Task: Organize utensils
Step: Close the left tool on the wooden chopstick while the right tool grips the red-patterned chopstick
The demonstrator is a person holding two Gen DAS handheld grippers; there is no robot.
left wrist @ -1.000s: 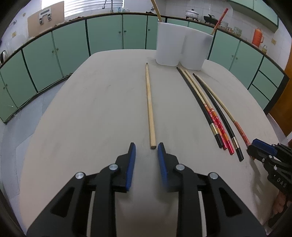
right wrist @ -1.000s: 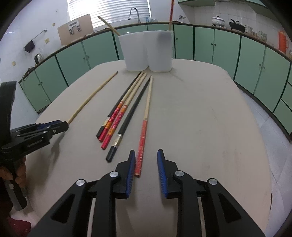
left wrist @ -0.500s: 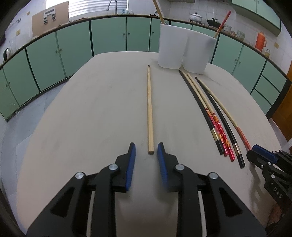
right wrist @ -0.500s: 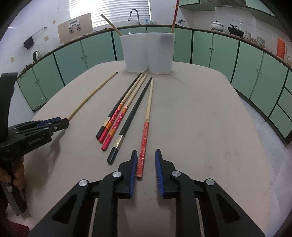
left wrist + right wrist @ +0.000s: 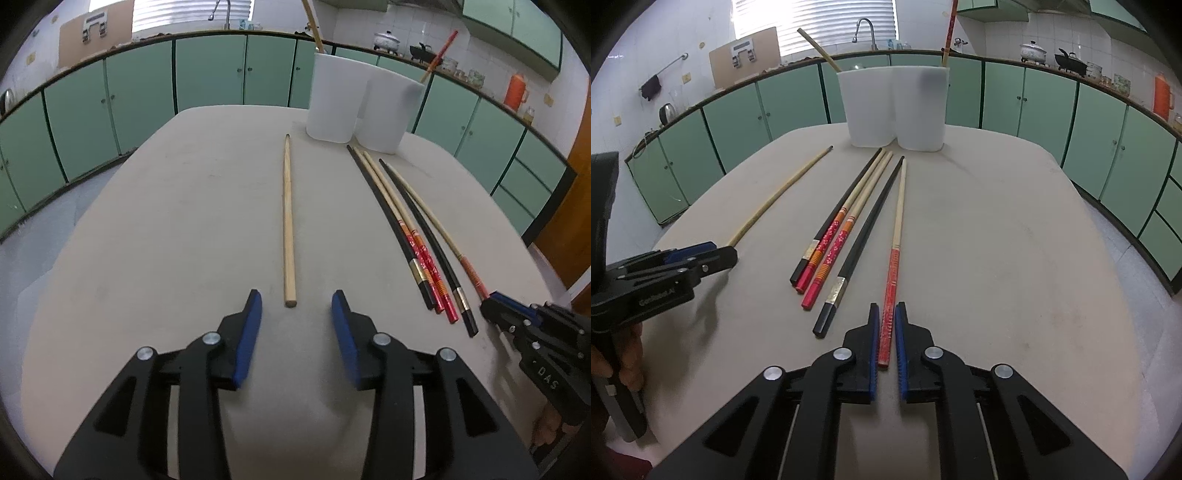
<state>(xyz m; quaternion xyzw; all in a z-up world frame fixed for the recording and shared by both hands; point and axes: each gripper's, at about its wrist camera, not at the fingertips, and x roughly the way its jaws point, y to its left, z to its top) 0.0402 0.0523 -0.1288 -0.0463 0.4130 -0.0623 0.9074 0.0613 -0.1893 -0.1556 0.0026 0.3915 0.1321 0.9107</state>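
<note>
Kitchen: green cabinets [image 5: 1049, 107] along white tiled walls [image 5: 997, 33], bright blinded window [image 5: 827, 22] over a tap [image 5: 864, 27], grey floor [image 5: 33, 236], beige desk [image 5: 997, 240].

Wide bare beige tabletop [image 5: 166, 229] lies open left of the plain wooden chopstick [image 5: 287, 221], and broad clear surface runs along the right edge in the right wrist view. Straight ahead, two white plastic cups [image 5: 892, 107] stand touching at the far end, blocking that edge. A fanned row of black and red-patterned chopsticks [image 5: 834, 240] fills the middle. The left hand-held gripper [image 5: 701, 254] sits low beside them.
</note>
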